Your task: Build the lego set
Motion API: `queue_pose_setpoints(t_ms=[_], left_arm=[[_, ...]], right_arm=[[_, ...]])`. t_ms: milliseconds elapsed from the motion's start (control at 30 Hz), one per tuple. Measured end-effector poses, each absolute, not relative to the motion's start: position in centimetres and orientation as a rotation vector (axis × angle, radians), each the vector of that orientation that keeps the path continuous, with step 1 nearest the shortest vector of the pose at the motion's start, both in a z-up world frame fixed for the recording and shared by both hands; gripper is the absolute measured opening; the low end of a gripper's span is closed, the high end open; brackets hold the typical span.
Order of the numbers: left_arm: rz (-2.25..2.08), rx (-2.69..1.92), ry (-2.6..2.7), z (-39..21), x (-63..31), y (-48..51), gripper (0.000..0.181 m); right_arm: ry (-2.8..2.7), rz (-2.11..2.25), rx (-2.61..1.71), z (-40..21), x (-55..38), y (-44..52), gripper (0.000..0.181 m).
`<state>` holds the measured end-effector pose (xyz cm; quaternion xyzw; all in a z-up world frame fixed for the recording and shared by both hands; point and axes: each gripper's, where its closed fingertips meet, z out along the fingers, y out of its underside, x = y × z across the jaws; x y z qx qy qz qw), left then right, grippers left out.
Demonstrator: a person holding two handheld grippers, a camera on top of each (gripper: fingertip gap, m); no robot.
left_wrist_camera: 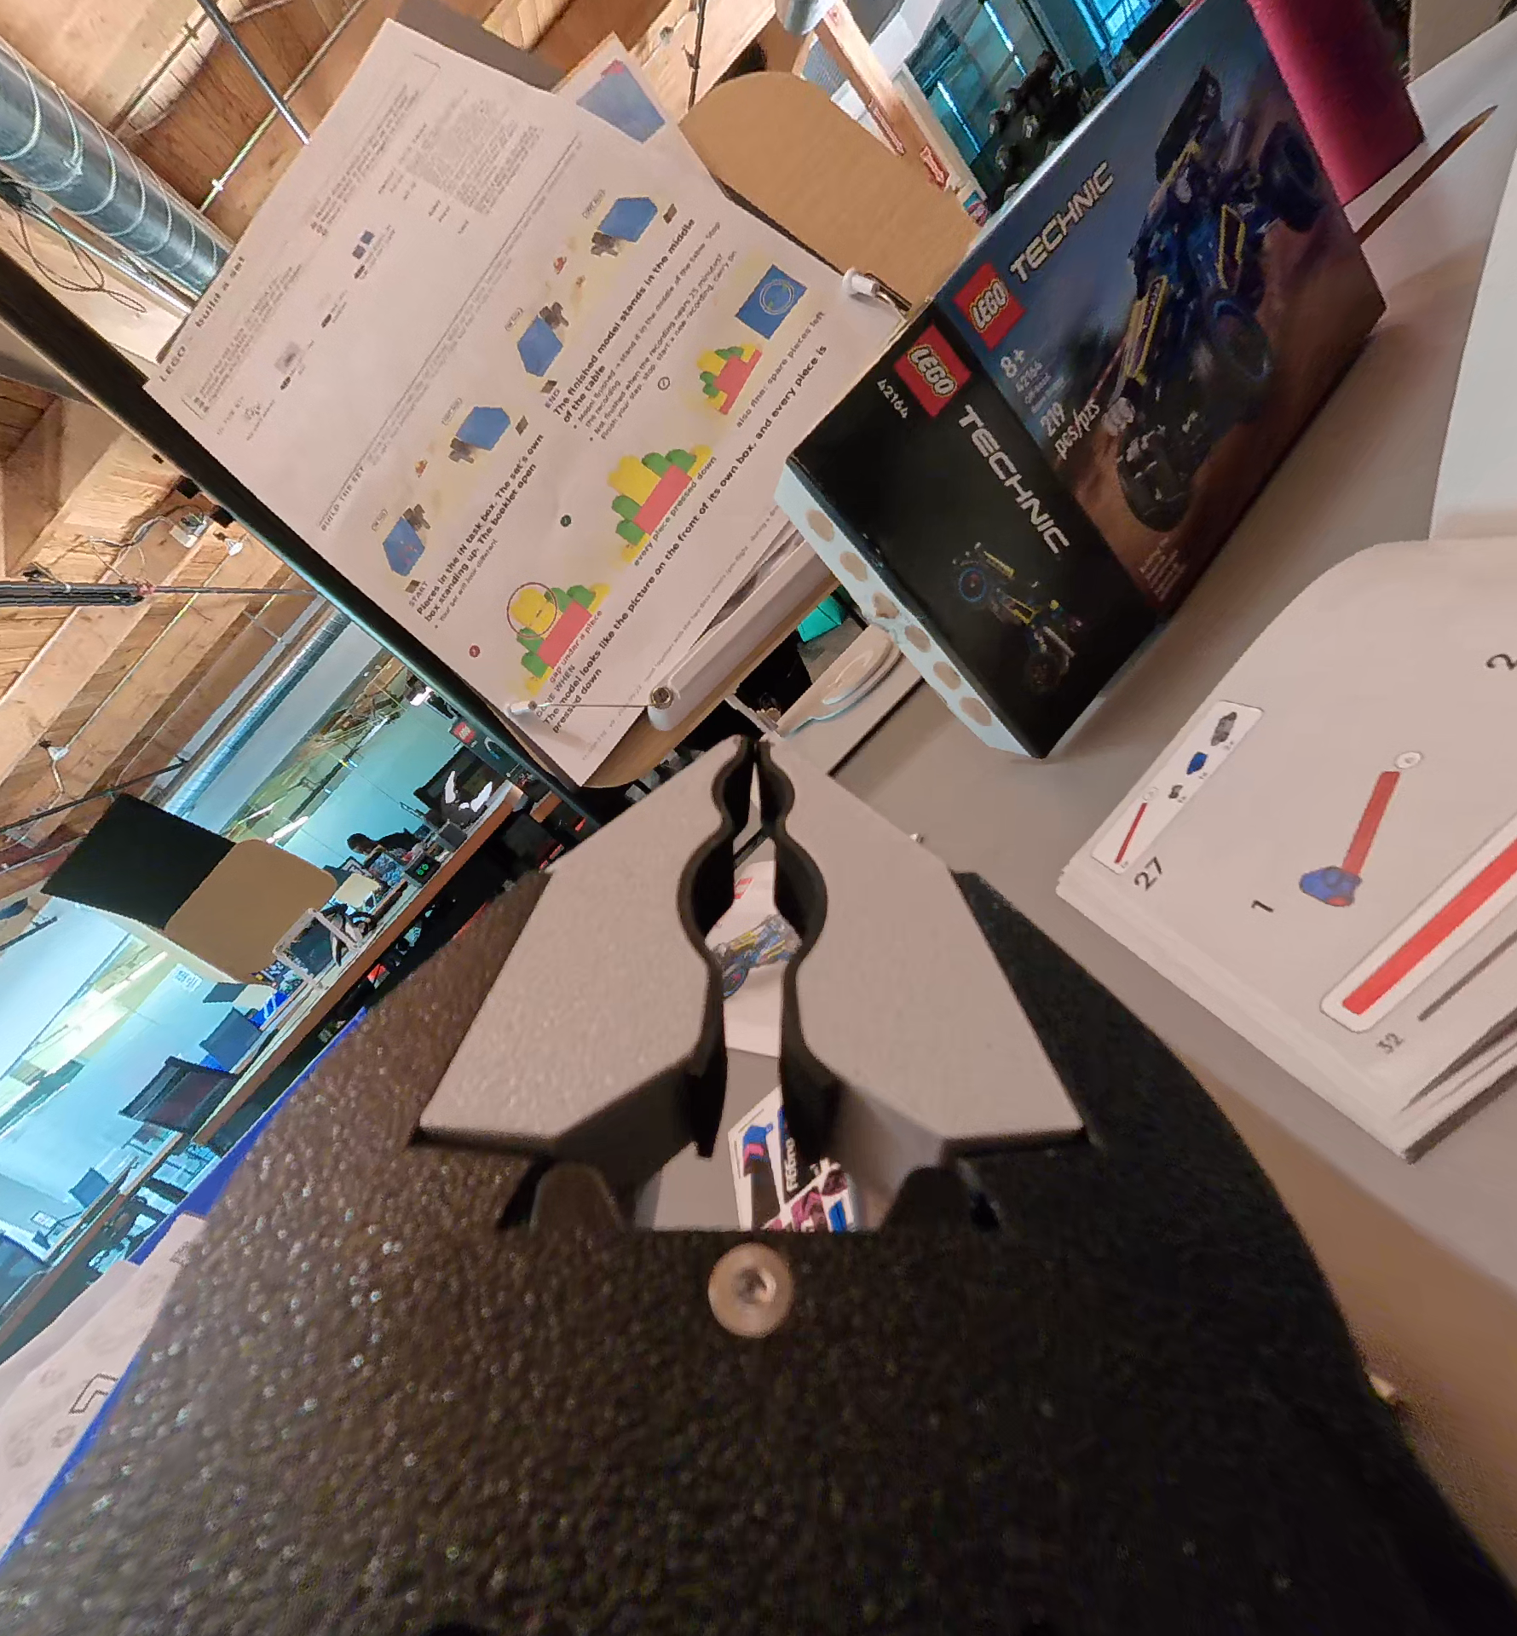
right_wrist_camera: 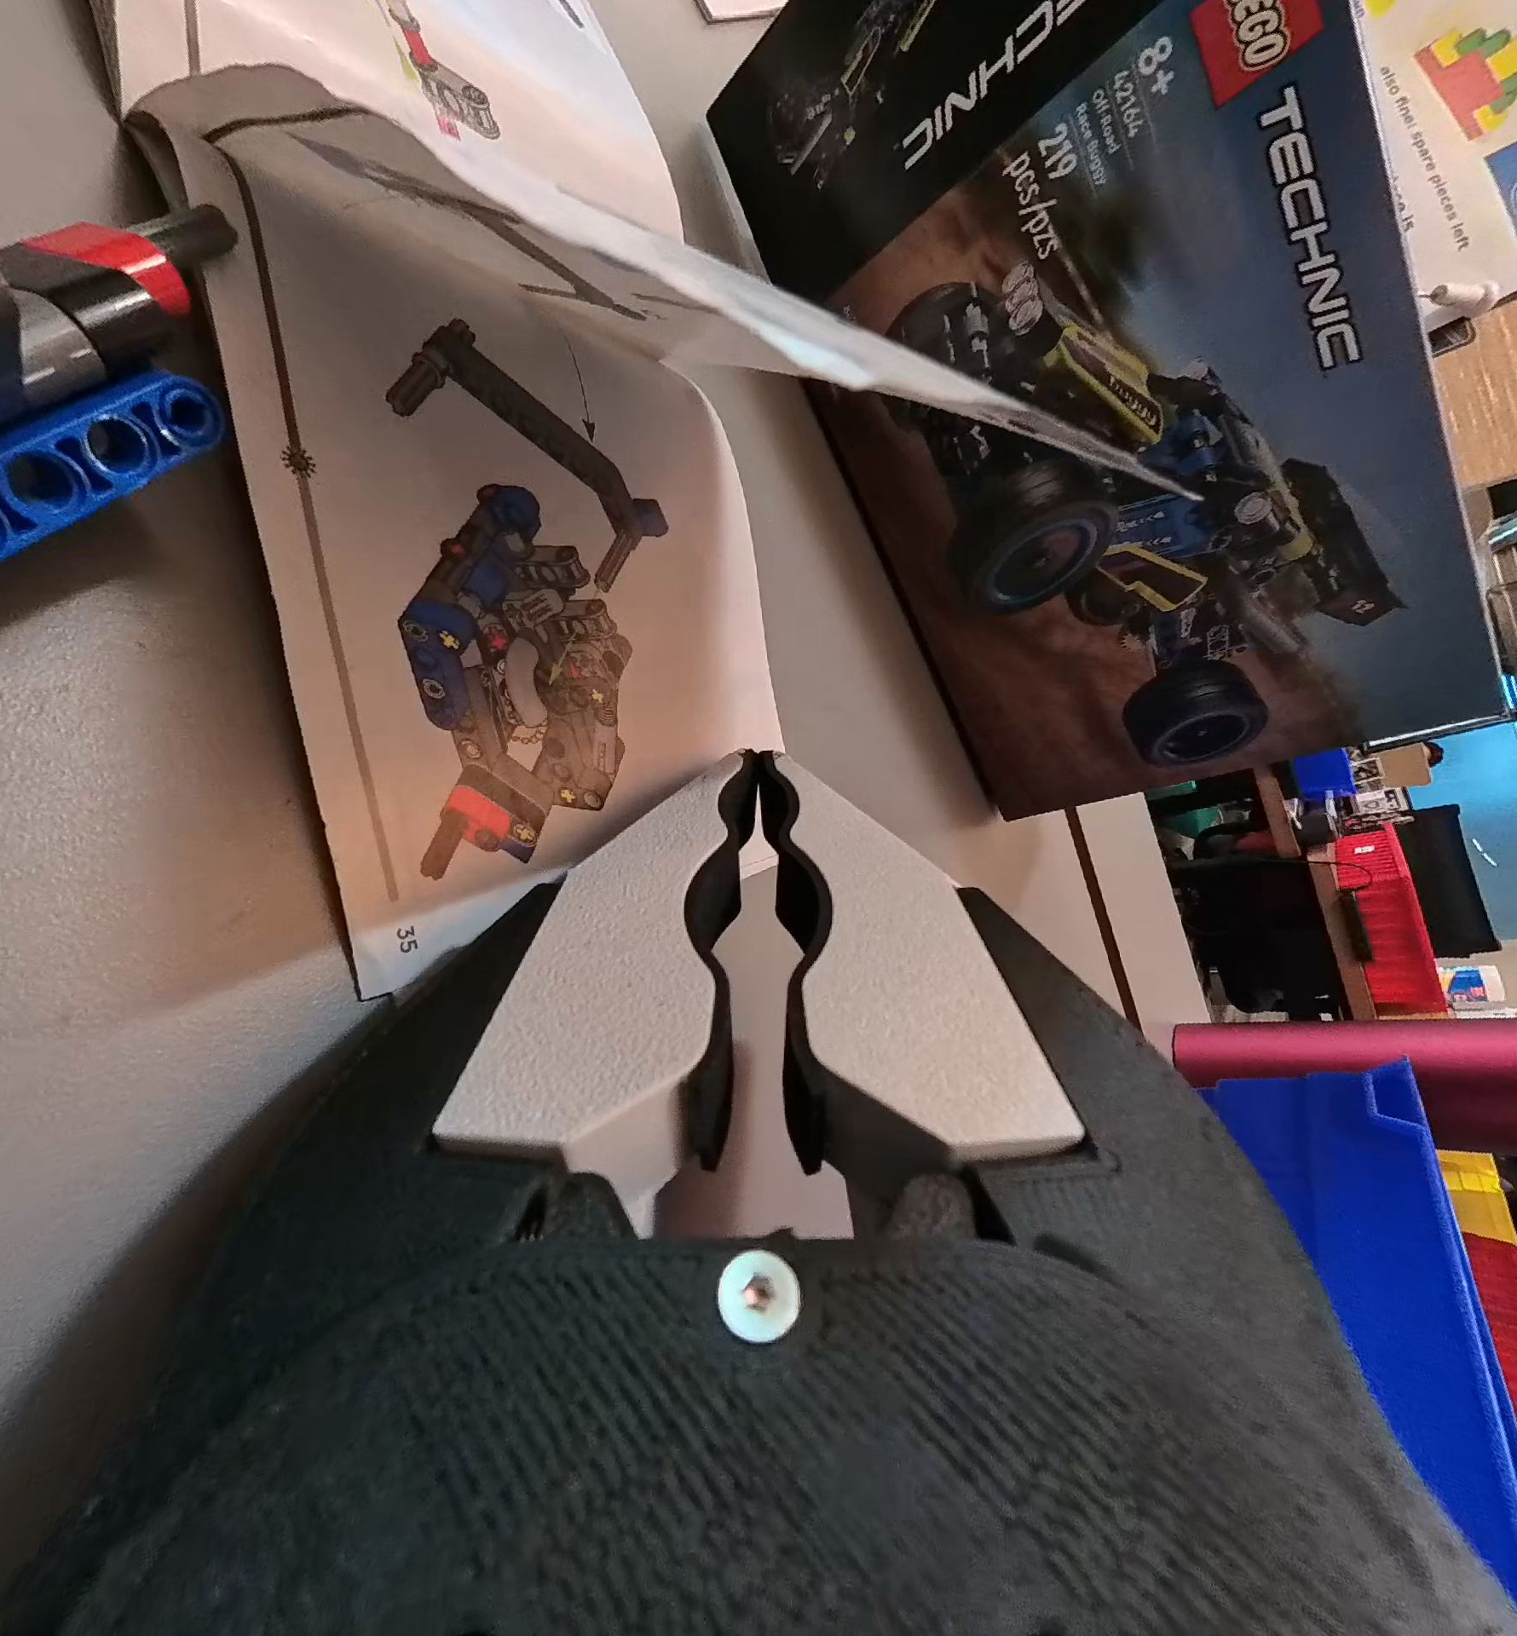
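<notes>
Above the pale grey surface [left_wrist_camera: 959,797], the left hand-held gripper [left_wrist_camera: 755,752] has its grey fingers pressed together at the tips, gripping nothing. The right hand-held gripper [right_wrist_camera: 757,760] is likewise closed and empty, hanging just over the open white instruction booklet [right_wrist_camera: 489,567], whose upper page curls up beside it. Bare surface lies to its left; a blue plastic bin [right_wrist_camera: 1357,1284] crowds its right. A dark cardboard set box picturing a blue and yellow buggy [right_wrist_camera: 1136,443] stands upright behind the booklet. At the far left edge, a blue holed beam [right_wrist_camera: 73,469] sits under a black and red part [right_wrist_camera: 109,266].
</notes>
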<state>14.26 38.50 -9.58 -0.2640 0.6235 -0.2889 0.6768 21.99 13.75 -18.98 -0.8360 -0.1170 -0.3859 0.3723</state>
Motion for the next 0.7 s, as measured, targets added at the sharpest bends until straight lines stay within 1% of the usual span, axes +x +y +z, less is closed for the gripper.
queue_pose_setpoints(t_ms=[533,700], left_arm=[[-0.671,-0.647,1.356,-9.2,14.2,39.5,0.000],[-0.650,-0.630,1.322,-8.3,13.8,39.8,0.000]], right_arm=[[-0.319,-1.007,-2.145,-19.0,22.0,13.7,0.000],[-0.324,-1.009,-2.144,-19.0,22.0,13.7,0.000]])
